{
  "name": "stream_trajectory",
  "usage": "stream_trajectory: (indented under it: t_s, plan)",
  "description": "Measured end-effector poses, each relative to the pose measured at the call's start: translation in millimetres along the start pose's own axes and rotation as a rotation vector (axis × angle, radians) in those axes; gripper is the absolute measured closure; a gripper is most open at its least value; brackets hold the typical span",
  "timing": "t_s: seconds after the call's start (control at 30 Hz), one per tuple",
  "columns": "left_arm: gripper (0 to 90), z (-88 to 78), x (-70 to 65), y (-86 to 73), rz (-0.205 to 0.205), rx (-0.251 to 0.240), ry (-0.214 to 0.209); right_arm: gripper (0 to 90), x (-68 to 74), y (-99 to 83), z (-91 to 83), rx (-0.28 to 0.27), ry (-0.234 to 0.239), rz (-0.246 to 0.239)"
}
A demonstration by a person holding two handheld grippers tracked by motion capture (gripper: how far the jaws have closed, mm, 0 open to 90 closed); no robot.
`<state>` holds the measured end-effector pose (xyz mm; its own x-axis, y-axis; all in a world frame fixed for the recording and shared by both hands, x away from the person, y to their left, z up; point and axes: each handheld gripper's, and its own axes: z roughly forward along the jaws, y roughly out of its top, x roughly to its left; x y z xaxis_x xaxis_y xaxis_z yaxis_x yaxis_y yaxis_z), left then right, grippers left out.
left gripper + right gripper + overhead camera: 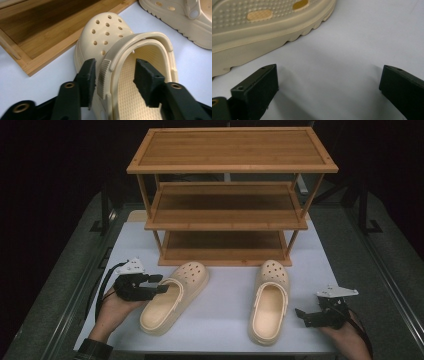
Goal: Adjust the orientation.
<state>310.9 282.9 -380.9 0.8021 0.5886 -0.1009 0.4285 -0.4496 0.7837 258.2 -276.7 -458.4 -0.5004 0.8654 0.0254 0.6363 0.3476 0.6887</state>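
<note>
Two cream clogs lie on the white table in front of a wooden rack. The left clog (172, 297) (107, 32) points toward the rack, angled right. My left gripper (161, 283) (116, 75) straddles the clog's left wall and folded heel strap. One jaw is outside against the wall; the other is inside the clog, with a gap between its pad and the wall. The right clog (269, 300) (249, 25) lies straight. My right gripper (301, 316) (329, 82) sits just right of its heel, low over the table, jaws wide open with nothing between them.
A three-tier bamboo shoe rack (230, 215) (37, 30) stands at the back of the table (225, 330), its bottom shelf just behind the clogs' toes. The right clog's side (180, 20) appears at the top right of the left gripper view. Dark floor surrounds the table.
</note>
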Motion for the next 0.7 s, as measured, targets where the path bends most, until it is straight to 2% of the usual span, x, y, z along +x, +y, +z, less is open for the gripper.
stream_trajectory:
  t_s: [0.2,0.4,0.53,0.63,0.7]
  plan:
    - [34.7,-11.8,1.9,-4.3,-0.021,-0.024,0.010,1.7,0.0,0.0,-0.1,0.000,0.000,-0.001]
    - [20.5,-27.2,8.0,-14.3,-0.039,-0.038,0.042,1.7,0.0,0.0,-0.1,0.000,0.000,-0.001]
    - [14.2,-36.9,12.8,-24.7,-0.048,-0.028,0.093,1.7,0.0,0.0,-0.1,0.001,0.000,-0.001]
    - [9.1,-42.6,18.2,-35.1,-0.058,0.003,0.152,1.7,0.0,0.0,0.0,0.000,0.000,0.000]
    - [5.5,-47.3,24.3,-45.6,-0.088,0.017,0.199,1.7,-0.1,0.0,-0.2,0.002,0.000,-0.001]
